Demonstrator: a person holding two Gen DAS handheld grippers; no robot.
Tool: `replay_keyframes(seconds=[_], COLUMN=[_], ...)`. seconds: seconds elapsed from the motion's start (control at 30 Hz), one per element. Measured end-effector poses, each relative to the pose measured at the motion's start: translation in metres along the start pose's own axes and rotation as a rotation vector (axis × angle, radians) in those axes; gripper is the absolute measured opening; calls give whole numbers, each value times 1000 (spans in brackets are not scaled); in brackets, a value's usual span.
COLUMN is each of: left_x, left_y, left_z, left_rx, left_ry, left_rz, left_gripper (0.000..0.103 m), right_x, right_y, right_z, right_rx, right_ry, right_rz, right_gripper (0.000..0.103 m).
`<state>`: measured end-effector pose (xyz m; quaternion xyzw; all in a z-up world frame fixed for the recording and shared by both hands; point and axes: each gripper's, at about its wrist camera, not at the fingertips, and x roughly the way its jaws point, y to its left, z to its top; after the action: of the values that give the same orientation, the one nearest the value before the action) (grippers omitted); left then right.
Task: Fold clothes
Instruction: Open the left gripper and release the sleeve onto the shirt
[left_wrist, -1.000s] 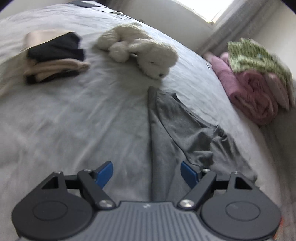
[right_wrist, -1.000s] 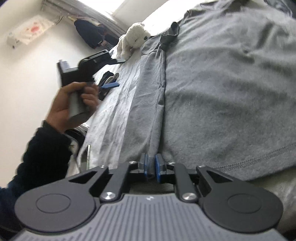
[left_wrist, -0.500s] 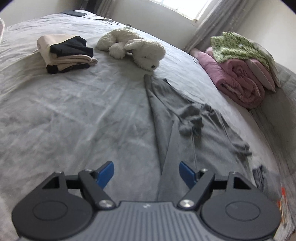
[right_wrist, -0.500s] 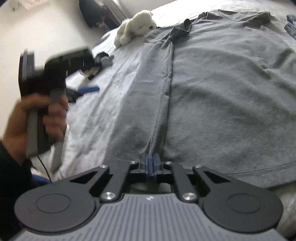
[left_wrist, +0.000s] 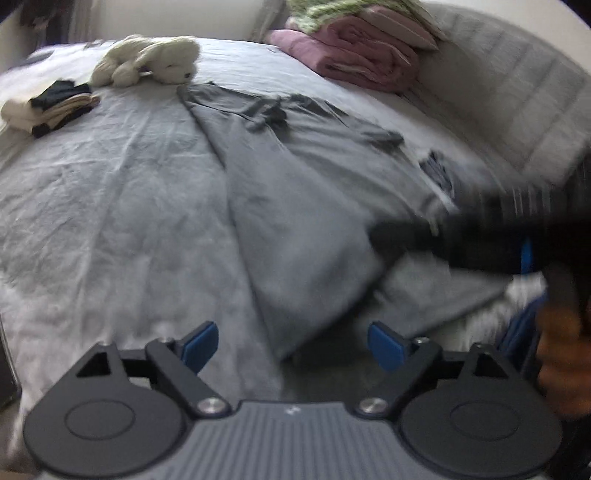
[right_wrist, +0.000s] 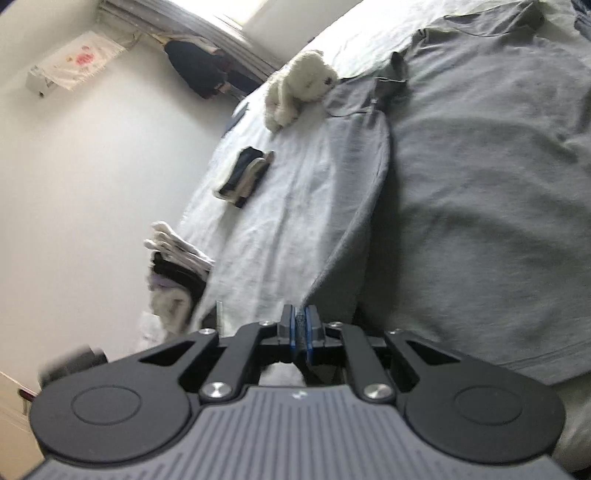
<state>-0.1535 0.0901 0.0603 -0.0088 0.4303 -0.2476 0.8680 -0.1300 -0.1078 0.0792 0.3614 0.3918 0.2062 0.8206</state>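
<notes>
A grey T-shirt (left_wrist: 295, 206) (right_wrist: 480, 192) lies spread on the bed, its left side folded over in a long crease. My left gripper (left_wrist: 291, 341) is open, hovering just above the shirt's near hem corner with nothing between its blue pads. My right gripper (right_wrist: 301, 330) is shut on the shirt's hem, a sliver of grey cloth pinched between the pads. In the left wrist view the right gripper (left_wrist: 399, 236) appears as a dark blur at the right, held by a hand (left_wrist: 561, 350), lifting the hem.
A white plush toy (left_wrist: 147, 61) (right_wrist: 299, 86) lies by the shirt's collar. A folded beige and black stack (left_wrist: 48, 109) (right_wrist: 243, 177) sits at the bed's left. Pink and green blankets (left_wrist: 354, 48) are piled by the grey headboard (left_wrist: 517, 88). Clothes (right_wrist: 173, 269) hang off the bed's edge.
My left gripper has drawn back toward the shirt's hem and swung right, still open. The right gripper stays shut on the hem and has lifted it; the shirt's bottom edge is raised.
</notes>
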Motion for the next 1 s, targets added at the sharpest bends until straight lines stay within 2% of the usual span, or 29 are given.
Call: replay_keyframes(seconds=[0.07,0.2,0.27,0.3,0.33,0.37,0.43,0.73,0.87,0.93,1.0], left_x=[5,18,24,27,28,26,25,25,25,26,21], left_y=[-10,-13,-14,-15,-14,-13,-16,-36,-44,-44,-38], left_z=[-5,-3,-2,-3,-5,-7,-10,-20,-24,-23,-21], left_rx=[39,55,63,68,72,72,90,216,270,276,240], left_ry=[-2,-42,-62,-69,-70,-75,-74,-46,-33,-19,0], left_rz=[36,137,187,212,228,230,239,298,320,301,258], left_gripper=[89,88,77,52,32,29,3,3,3,4,5], right_x=[1,-1,-5,-7,-9,-11,-10,-6,-7,-6,-2], right_y=[5,10,10,10,11,12,9,-19,-24,-26,-29], right_z=[0,-1,-2,-3,-3,-4,-7,-23,-25,-26,-27], right_rx=[8,34,56,61,56,52,51,84,51,31,21], right_ry=[-6,-13,-20,-24,-27,-28,-21,6,4,4,16], right_rz=[10,34,51,54,52,48,27,-58,-103,-127,-140], right_gripper=[9,9,9,9,9,9,9,9,9,9,9])
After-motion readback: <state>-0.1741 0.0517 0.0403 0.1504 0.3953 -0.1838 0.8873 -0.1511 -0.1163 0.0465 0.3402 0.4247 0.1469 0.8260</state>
